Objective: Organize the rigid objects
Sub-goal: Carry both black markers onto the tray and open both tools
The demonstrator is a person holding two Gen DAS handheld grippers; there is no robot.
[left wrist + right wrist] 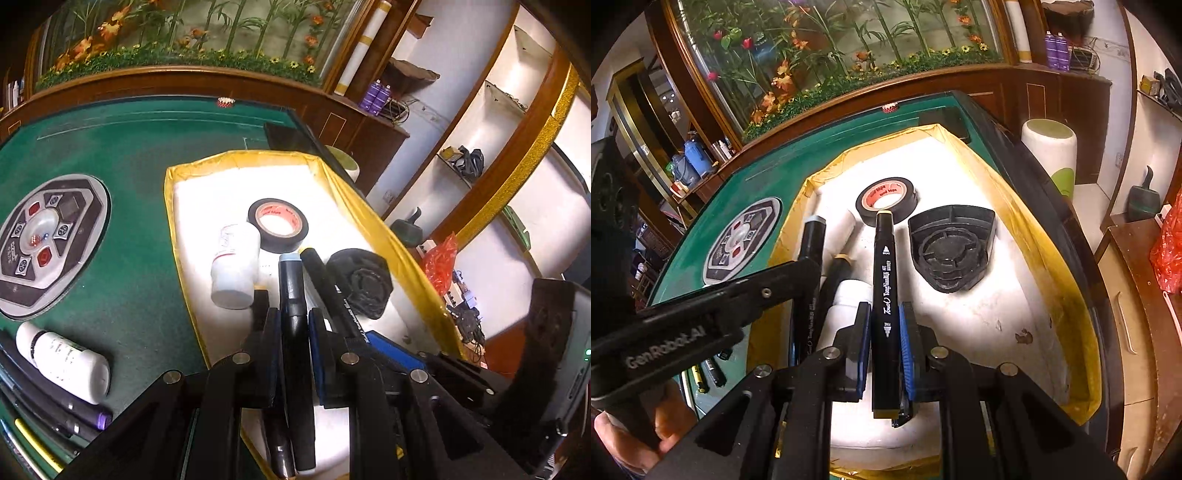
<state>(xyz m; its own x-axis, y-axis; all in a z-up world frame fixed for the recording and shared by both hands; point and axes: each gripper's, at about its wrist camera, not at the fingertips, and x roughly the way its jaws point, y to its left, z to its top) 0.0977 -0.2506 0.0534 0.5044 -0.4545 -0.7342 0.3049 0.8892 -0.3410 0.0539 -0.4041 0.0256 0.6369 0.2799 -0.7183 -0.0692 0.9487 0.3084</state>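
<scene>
A white foam tray with yellow taped rim sits on the green table. In it lie a black tape roll, a white bottle and a black plastic piece. My left gripper is shut on a black marker with a blue-grey cap above the tray. My right gripper is shut on a black marker with a yellowish cap over the tray. The left-held marker also shows in the right wrist view.
On the green felt left of the tray lie a white bottle and several pens. A grey dice console is set in the table. Shelves and a white stool stand to the right.
</scene>
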